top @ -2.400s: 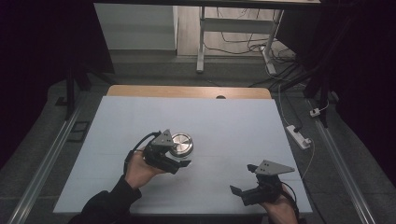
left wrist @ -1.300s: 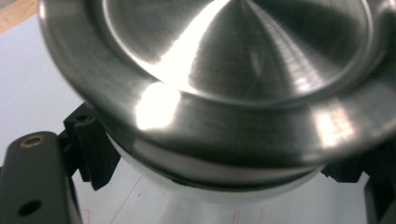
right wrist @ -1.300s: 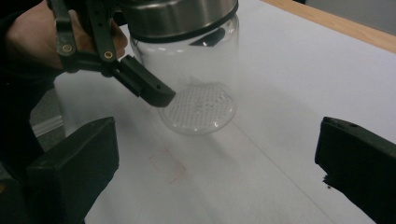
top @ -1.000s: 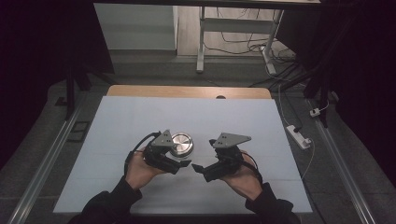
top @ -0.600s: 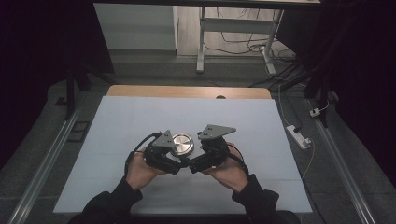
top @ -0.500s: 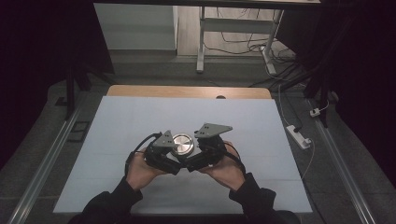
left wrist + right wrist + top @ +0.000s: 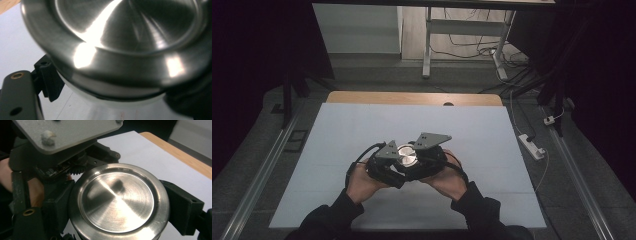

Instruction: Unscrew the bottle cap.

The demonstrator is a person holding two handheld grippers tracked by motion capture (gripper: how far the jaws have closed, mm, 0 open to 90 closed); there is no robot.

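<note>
A: Okay, where's the can (image 7: 406, 155)?

B: Mid-table (image 7: 492, 130), nearer my edge, held up between my 2 grippers. High view puts its steel top just between the 2 grey plates.

A: Left gripper (image 7: 398, 176) state?

B: Clamped on the can. In the left gripper view the steel rim (image 7: 120, 72) sits very close to the lens, with 1 black pad (image 7: 50, 80) against its side at lower left. The other pad is too dark to make out.

A: Right gripper (image 7: 120, 202)?

B: Jaws have just been closing, can between them. Right gripper view looks down on the round lid (image 7: 117, 197); 1 pad (image 7: 183, 206) touches the wall at right, the other presses it at left. So it's gripping the can too.

A: Hands?

B: Both come in from the bottom of the high view, close together, left hand (image 7: 362, 182) and right hand (image 7: 447, 181) each under its gripper.
</note>
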